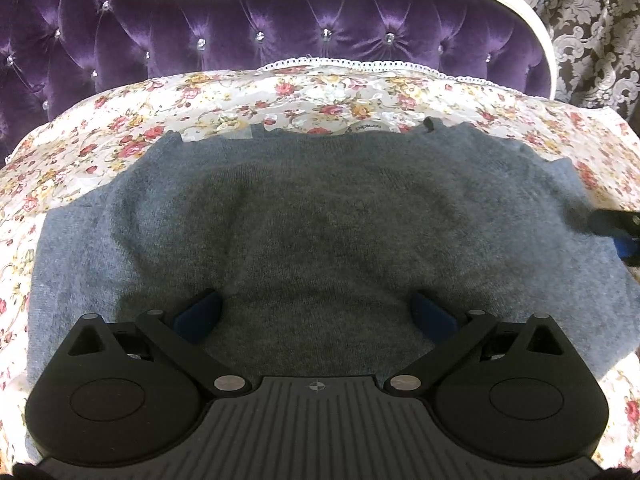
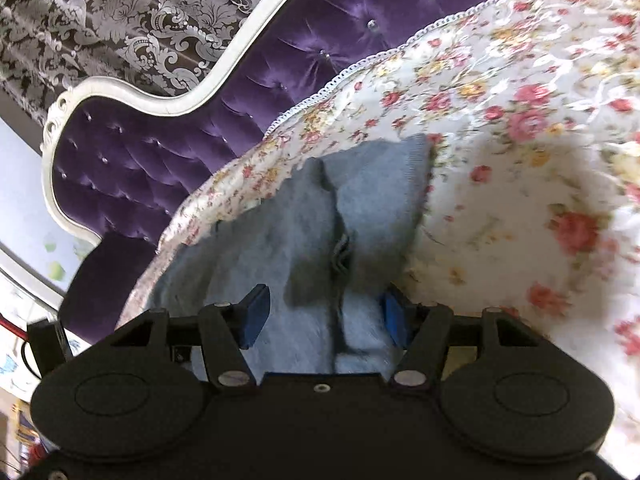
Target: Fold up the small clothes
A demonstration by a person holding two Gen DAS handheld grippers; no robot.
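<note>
A grey-blue sweater (image 1: pixel 320 220) is lying spread on the floral bedspread (image 1: pixel 120 120). The left gripper (image 1: pixel 316 314) is hovering wide open; the right gripper (image 2: pixel 324 316) is straddling a bunched sleeve (image 2: pixel 372 196), fingers half open, grip unclear.

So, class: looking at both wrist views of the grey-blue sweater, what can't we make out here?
- Right gripper, right wrist view: sweater lies between its pads; whether they pinch it is unclear.
- Sweater's near hem, left wrist view: the left gripper body covers it.
- Neck label, left wrist view: lettering too small.
- Floral bedspread, right wrist view: blurred.
</note>
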